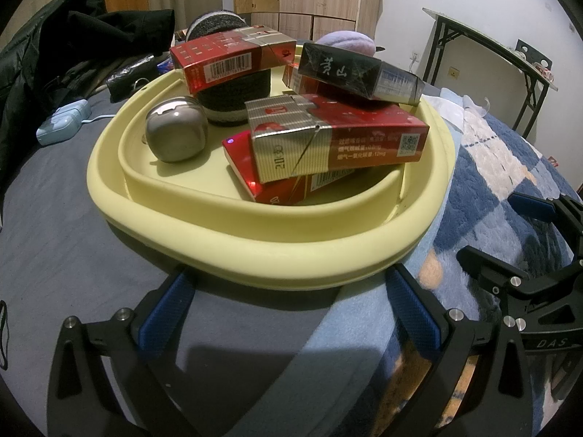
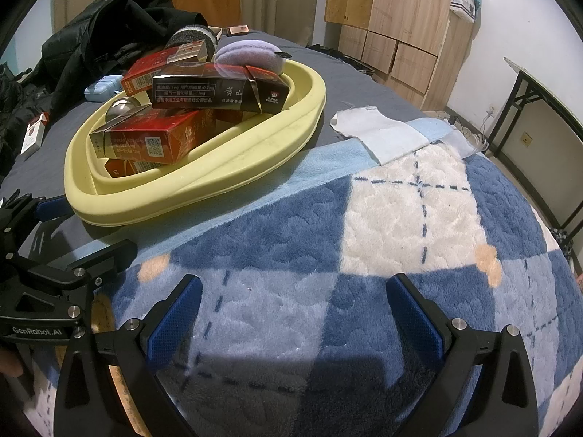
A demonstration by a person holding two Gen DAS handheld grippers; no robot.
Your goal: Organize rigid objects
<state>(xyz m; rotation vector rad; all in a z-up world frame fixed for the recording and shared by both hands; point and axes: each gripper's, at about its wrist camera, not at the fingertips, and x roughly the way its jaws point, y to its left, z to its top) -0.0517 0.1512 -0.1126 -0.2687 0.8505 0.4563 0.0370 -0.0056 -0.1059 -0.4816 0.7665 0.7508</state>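
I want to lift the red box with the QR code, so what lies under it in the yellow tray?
Under the red QR-code box lies another red pack, resting on the floor of the yellow tray. Only its near edge shows; the rest is covered, so anything more beneath cannot be seen.

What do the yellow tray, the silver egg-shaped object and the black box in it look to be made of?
Yellow tray: likely matte plastic or silicone; thick rolled rim, dull even colour, no glare.
Silver egg-shaped object: looks like polished metal; mirror-like highlights and reflections.
Black box: printed cardboard, seemingly glossy or film-wrapped; sharp folded edges, sheen on its top face.
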